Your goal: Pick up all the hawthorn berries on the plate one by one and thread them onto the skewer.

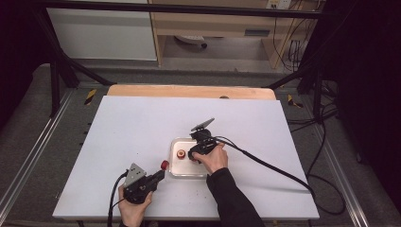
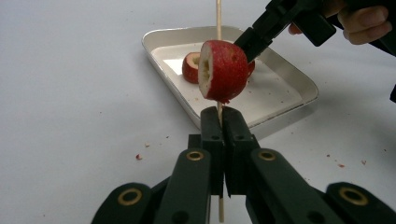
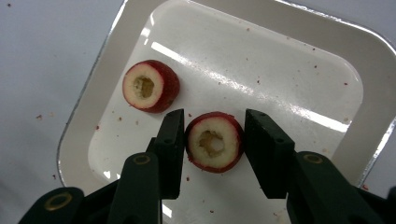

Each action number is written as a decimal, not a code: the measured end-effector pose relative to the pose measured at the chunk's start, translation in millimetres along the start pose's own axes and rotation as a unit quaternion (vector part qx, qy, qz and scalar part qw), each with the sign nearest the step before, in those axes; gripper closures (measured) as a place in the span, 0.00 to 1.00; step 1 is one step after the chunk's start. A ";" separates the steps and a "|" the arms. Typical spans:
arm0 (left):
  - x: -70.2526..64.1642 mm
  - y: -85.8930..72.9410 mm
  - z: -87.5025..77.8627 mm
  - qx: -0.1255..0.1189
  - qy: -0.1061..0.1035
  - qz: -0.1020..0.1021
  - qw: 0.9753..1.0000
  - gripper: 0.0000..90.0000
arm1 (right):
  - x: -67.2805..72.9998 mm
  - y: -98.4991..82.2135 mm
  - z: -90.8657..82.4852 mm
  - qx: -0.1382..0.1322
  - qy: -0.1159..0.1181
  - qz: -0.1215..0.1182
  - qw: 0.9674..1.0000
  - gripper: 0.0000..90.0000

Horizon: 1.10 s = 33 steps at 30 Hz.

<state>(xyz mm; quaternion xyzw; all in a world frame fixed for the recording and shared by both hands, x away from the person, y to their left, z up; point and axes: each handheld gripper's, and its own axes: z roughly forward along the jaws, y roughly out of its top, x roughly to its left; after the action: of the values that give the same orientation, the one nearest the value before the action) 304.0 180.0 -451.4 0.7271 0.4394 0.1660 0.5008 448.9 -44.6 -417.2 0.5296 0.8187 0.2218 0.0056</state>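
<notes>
Right gripper [image 3: 212,149] points down, jaws straddling a cored fruit [image 3: 215,148] in the tray [image 3: 299,60].

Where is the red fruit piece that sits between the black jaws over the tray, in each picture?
High view: hidden beneath the right hand-held gripper.
Left gripper view: a red sliver behind the skewered piece.
Right gripper view: lower centre, fruit piece between open jaws.
Shared landmark: the white tray.

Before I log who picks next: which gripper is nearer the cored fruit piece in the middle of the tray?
Right. The right gripper straddles that fruit piece in the tray. The left gripper is outside the tray, shut on a skewer carrying another piece.
</notes>
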 end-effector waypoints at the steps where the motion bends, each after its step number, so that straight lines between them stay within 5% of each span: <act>1: -0.4 0.0 0.1 0.000 0.000 0.000 1.000 0.98 | 0.4 -0.1 -1.5 -0.004 0.005 -0.001 1.000 0.66; 8: -7.1 0.3 1.8 -0.010 -0.006 0.000 1.000 0.98 | -0.3 -3.2 -27.5 -0.070 0.041 -0.007 0.997 0.66; 14: -18.5 1.6 6.1 -0.023 -0.012 0.003 1.000 0.98 | -9.3 -13.4 -52.4 -0.153 0.082 -0.008 0.985 0.67; 19: -28.1 2.7 9.4 -0.035 -0.016 0.001 0.999 0.98 | -17.3 -27.1 -65.7 -0.227 0.118 0.001 0.967 0.67; 26: -40.6 3.6 15.3 -0.044 -0.022 -0.007 0.999 0.98 | -26.9 -41.9 -73.0 -0.316 0.154 0.030 0.936 0.67; 29: -47.2 4.2 18.8 -0.043 -0.029 -0.011 0.999 0.98 | -27.9 -45.4 -73.1 -0.338 0.161 0.038 0.926 0.67; 33: -54.2 4.4 22.3 -0.040 -0.038 -0.017 0.998 0.98 | -26.1 -47.0 -73.0 -0.358 0.162 0.036 0.919 0.67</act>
<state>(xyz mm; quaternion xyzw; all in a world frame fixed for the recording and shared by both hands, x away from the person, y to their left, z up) 290.9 122.9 -446.6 0.7048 0.4250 0.1475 0.5485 401.9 -109.4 -374.6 0.4784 0.6543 0.5832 0.0541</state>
